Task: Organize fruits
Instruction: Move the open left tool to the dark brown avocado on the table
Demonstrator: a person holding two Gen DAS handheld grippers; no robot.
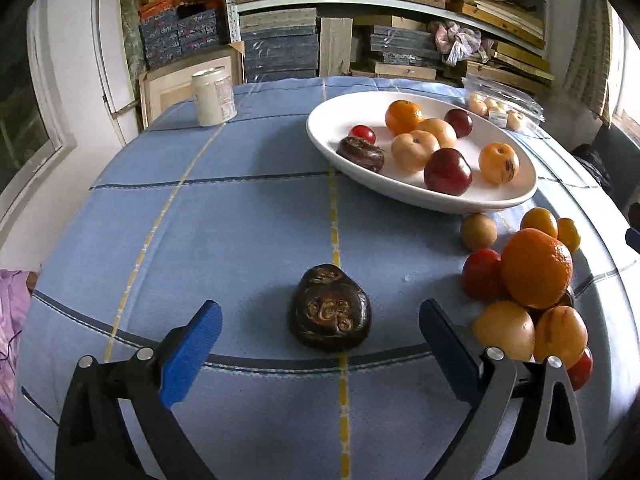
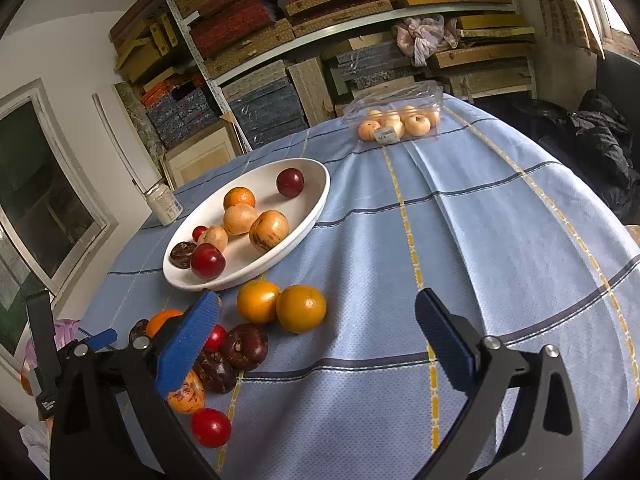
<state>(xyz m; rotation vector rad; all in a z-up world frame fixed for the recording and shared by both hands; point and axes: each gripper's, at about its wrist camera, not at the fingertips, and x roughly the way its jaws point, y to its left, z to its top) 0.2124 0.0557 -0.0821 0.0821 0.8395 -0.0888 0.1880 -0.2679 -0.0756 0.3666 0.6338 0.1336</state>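
Note:
A dark brown wrinkled fruit (image 1: 330, 312) lies alone on the blue checked tablecloth (image 1: 240, 220). My left gripper (image 1: 320, 320) stands wide open with this fruit between its blue pads, neither pad touching it. The white oval bowl (image 1: 440, 196) holds several fruits: oranges, pale yellow ones, dark red ones and another dark brown fruit (image 1: 361, 153). A loose pile with a big orange (image 1: 537, 267) lies to the right. In the right wrist view my right gripper (image 2: 318, 320) is open over bare cloth, beside the same pile (image 2: 280, 308) and the bowl (image 2: 312, 216).
A white can (image 1: 213, 97) stands at the far left of the table. A clear plastic box of pale fruits (image 2: 396, 120) sits at the far edge. Shelves stacked with boxes fill the wall behind. Dark clothing (image 2: 600, 148) lies off the table's right side.

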